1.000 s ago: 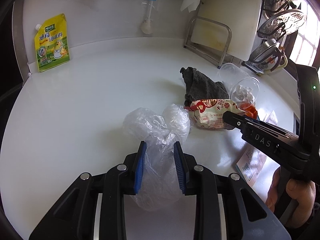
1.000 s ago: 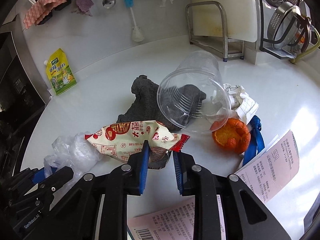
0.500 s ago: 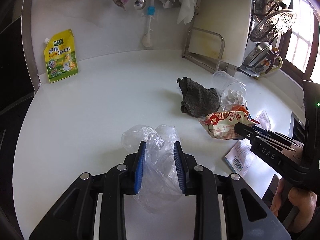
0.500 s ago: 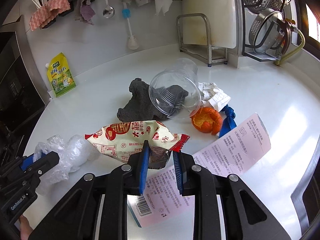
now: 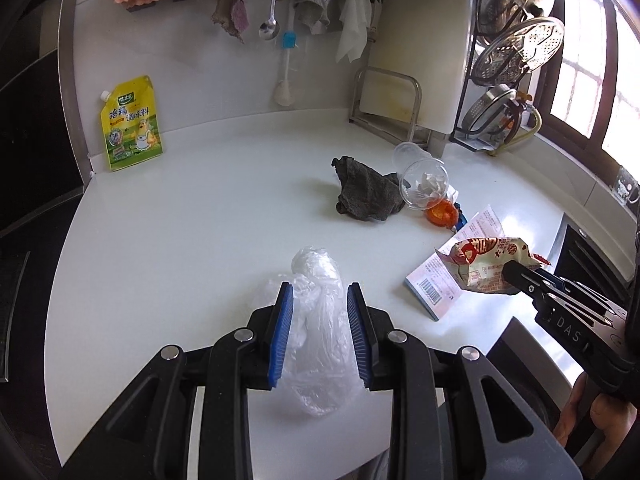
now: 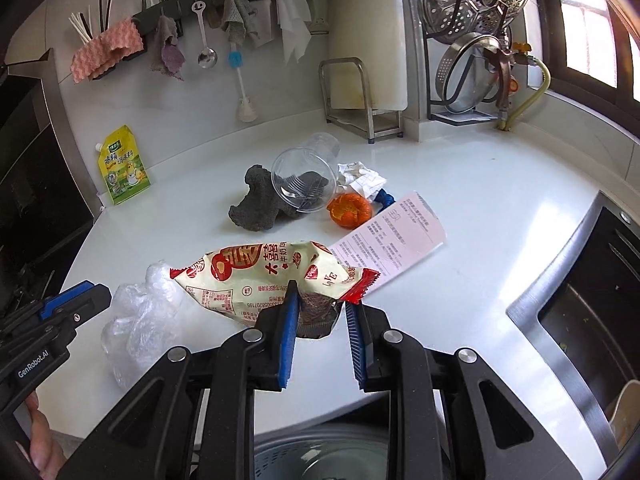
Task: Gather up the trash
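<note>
The left tool (image 5: 319, 322) is pinching a crumpled clear plastic bag (image 5: 320, 344), most of it hanging loose between and below the blue pads near the front edge of the white surface (image 5: 200, 220). The right tool (image 6: 320, 330) is gripping a snack wrapper (image 6: 272, 276) by its torn red end, so the printed body is sticking out to the left, lifted clear of the surface. Both pieces are being held by a thin fold, probably because that is the easiest part for flat pads to catch.

More trash is waiting toward the back right of the surface: a tipped clear cup (image 6: 304, 180), crumpled paper (image 6: 360, 178), an orange peel (image 6: 349, 209) and a printed receipt (image 6: 388, 240) (a grey cloth (image 6: 256, 204) is lying against the cup). The middle and left of the surface are offering open room. A bin seems to be sitting just below the front edge in the right wrist view, so both loads are probably heading there.
</note>
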Motion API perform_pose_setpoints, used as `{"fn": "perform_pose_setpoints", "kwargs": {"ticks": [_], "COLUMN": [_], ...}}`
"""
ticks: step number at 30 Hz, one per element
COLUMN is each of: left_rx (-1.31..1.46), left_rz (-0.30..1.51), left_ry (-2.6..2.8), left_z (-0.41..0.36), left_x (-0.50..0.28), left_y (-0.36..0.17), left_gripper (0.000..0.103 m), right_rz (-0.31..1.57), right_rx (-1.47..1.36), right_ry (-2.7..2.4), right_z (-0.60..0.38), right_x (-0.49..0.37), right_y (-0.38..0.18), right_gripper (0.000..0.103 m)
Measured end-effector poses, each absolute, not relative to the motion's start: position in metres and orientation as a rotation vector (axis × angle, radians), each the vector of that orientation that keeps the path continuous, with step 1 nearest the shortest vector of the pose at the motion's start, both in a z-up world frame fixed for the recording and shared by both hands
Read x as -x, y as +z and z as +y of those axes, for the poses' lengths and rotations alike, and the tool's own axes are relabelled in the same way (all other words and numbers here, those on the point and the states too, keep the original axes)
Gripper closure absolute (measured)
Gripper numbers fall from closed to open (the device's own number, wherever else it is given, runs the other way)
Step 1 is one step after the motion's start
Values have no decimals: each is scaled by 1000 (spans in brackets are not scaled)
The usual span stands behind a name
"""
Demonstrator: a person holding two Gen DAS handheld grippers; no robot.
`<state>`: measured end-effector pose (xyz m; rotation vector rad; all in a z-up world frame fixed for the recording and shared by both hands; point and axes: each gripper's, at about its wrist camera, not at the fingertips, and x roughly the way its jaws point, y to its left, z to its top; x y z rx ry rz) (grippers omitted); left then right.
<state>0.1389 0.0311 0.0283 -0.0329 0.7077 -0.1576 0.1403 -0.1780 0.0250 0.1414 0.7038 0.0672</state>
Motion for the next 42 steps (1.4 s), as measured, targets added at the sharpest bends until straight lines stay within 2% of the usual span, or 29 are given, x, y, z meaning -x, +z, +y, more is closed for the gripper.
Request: {"fn": "perform_pose_setpoints", "kwargs": {"ticks": [10,17,21,23,24,27,29,32,38,42], "left_rx": [36,56,63,55,51,48,54,53,19,-9], "left_rz": [678,694,686,675,669,671,677,703,759,808], "left_ry": [-200,-168,-145,-126,-112,-91,-65,-48,-16,-4], "left_z": [23,37,43,43,44,44,44,43,32,24], "left_x": [-85,-76,-78,-82,-84,-98,-110,-131,-166,-185], "left_y": [44,32,27,26,26,22,18,11,-5,-17], "left_gripper": [75,73,58,40,35,31,19,18,6,6], "right_rz": [663,686,695,693,690,685,687,694,700,703], "right_rx": [-178,-215,-241,-248,-249,-252,-258,-268,-281,-288], "right_ry": [25,35,42,47,48,49,47,43,39,39], "right_z": [-199,-203,-206,-207,-208,-210,-213,-218,-224,-225], "right_x": [-60,-36,-35,-36,-36,-37,-39,-42,-48,-51], "right_y": [30,13,5,4,4,3,2,-1,-4,-5], "right_gripper": [81,81,81,81,81,81,80,80,80,80]}}
